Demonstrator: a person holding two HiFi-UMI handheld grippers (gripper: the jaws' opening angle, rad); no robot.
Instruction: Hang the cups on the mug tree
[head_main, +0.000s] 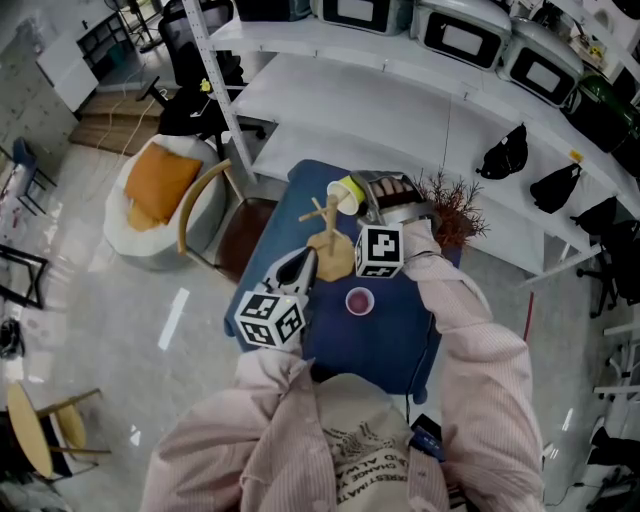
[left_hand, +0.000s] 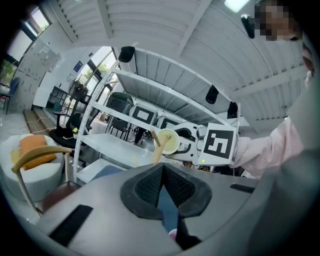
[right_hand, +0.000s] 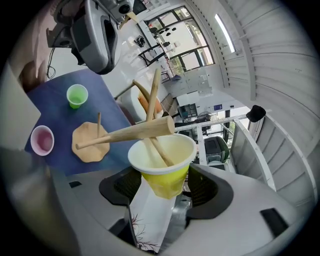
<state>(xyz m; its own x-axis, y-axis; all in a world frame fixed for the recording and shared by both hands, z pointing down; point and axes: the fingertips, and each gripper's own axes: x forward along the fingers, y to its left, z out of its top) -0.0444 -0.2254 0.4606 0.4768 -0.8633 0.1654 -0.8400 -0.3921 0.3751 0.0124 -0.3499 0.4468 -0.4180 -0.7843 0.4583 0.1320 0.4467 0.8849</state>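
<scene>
The yellow cup (right_hand: 162, 170) lies on its side in the air over the far part of the blue table (head_main: 390, 340). Its long axis is close to level, its base is turned back into the right gripper (right_hand: 167, 187), and its open mouth faces the wooden mug tree (head_main: 330, 250). That gripper's jaws are clamped on the cup's lower half, one pad on each side. One slanting peg of the tree reaches into the cup's mouth, and the top end of the trunk sits just in front of the rim.

The tree stands on its flat base near the middle of the table. A pink cup (head_main: 359, 300) stands upright just beside the base, on the person's side, and a green cup (right_hand: 76, 95) stands upright further toward a table edge.

The right arm, in a striped sleeve, stretches forward over the table with its gripper tilted a little downward. The left gripper (left_hand: 162, 167) is held low near the table's left edge, about level and aimed toward the tree, with its jaws together at the tips and nothing between them.
</scene>
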